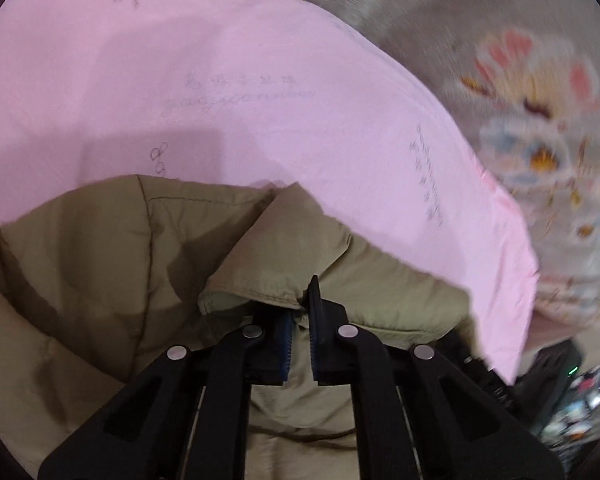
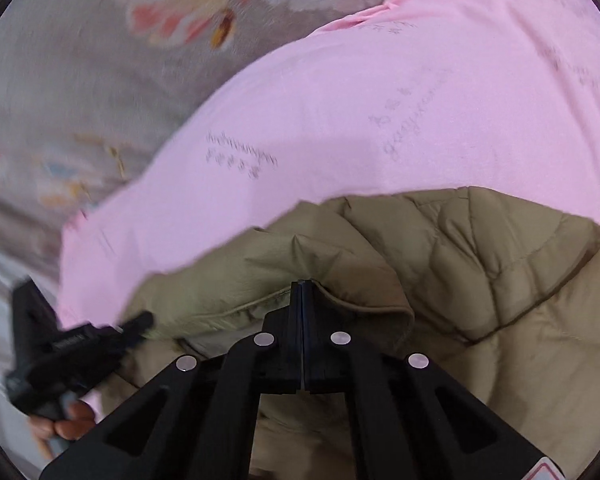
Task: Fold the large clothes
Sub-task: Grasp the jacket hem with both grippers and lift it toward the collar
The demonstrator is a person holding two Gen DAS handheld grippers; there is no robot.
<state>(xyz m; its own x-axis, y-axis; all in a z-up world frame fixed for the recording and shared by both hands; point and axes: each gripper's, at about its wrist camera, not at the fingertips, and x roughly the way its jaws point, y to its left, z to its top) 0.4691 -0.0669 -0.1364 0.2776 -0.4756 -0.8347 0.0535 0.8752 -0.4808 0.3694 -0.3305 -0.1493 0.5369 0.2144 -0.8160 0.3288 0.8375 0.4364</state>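
The olive padded jacket (image 1: 100, 280) lies bunched on a pink sheet (image 1: 180, 80) that covers the near part of a flower-patterned bed cover (image 1: 520, 100). In the left wrist view the left tongs (image 1: 300, 320) pinch a folded hem of the jacket, the cloth draped over the left tip and caught in the narrow gap between the blue pads. In the right wrist view the right tongs (image 2: 302, 312) are fully closed, tips pressed together on a jacket edge (image 2: 340, 300) that curls over them. The jacket (image 2: 480, 280) spreads to the right and near side of those tongs. At the near left, a hand (image 2: 66, 424) grips the other tool's black handle (image 2: 60, 352).
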